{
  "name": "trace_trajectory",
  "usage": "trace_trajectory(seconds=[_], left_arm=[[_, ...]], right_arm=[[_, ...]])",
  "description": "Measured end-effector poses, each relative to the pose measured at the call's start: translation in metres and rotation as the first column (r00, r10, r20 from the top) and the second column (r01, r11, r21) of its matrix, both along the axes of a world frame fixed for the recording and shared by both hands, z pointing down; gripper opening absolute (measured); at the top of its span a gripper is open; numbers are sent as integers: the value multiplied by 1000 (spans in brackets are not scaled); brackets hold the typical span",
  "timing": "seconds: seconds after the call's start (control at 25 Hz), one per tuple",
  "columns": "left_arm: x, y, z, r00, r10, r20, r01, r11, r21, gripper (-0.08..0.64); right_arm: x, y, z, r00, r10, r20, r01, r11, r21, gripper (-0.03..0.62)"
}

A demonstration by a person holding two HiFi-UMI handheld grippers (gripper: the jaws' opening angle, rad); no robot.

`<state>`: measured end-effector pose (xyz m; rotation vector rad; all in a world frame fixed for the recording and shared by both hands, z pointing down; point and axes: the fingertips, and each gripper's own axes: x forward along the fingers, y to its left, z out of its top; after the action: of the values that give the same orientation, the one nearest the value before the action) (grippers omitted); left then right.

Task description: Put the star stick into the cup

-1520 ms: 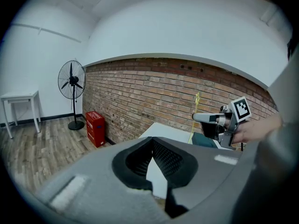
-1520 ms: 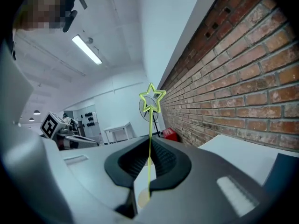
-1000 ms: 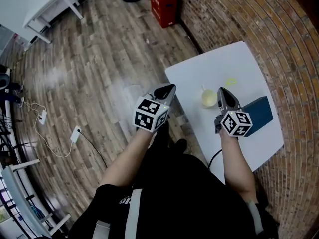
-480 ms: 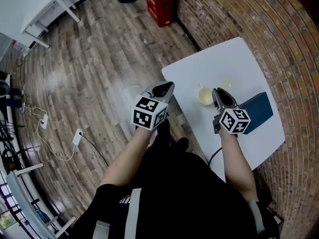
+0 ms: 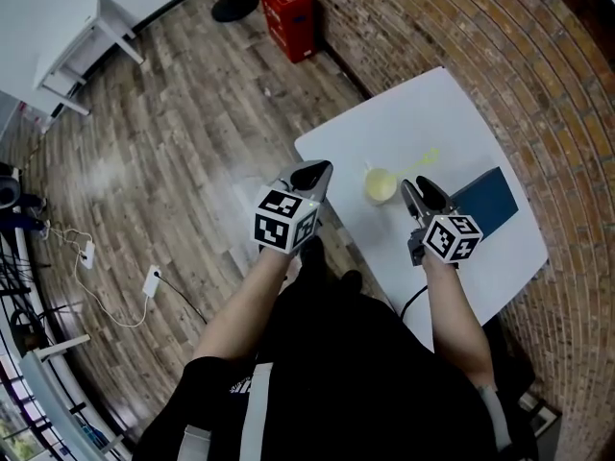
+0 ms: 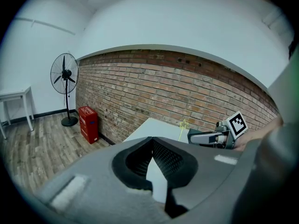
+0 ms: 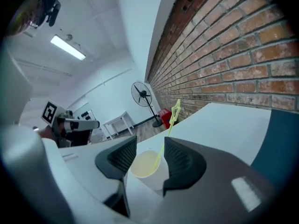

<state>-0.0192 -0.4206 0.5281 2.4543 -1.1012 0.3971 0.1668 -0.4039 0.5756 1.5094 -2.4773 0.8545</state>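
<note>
1. The star stick point(image 7: 169, 128) leans in the cup point(image 7: 148, 168) on the bench point(image 5: 384, 123).
2. The right gripper point(image 7: 150, 148) has its fingers opening, clear of the stick. The left gripper point(image 6: 152, 141) has its fingers closed and empty.
3. The stick looks light, thin and bendy, so pinch it mid-shaft. The cup may tip.
4. There is one stick and one cup.

The star stick point(image 7: 175, 111) is coloured yellow-green; the cup point(image 7: 149, 169), pale yellow. The desk point(image 5: 413, 113) is finished white, the flat panel point(image 5: 488, 200) teal, the crate point(image 5: 290, 15) red, the wall point(image 5: 538, 56) brick-patterned.
</note>
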Motion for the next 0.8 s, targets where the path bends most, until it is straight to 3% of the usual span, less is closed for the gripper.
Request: trace_trajectory(seconds=[0.32, 0.56, 0.8], left_arm=[[15, 20, 2, 1000, 3, 1, -3, 1000, -8, 6], [30, 40, -12, 1000, -10, 3, 10, 999, 36, 6], [30, 55, -35, 999, -33, 1, 33, 996, 78, 6]], right_arm=[[22, 34, -19, 998, 16, 62, -18, 1000, 25, 176], [33, 62, -49, 997, -22, 80, 13, 994, 109, 110], [32, 92, -84, 996, -83, 37, 75, 979, 190, 112]])
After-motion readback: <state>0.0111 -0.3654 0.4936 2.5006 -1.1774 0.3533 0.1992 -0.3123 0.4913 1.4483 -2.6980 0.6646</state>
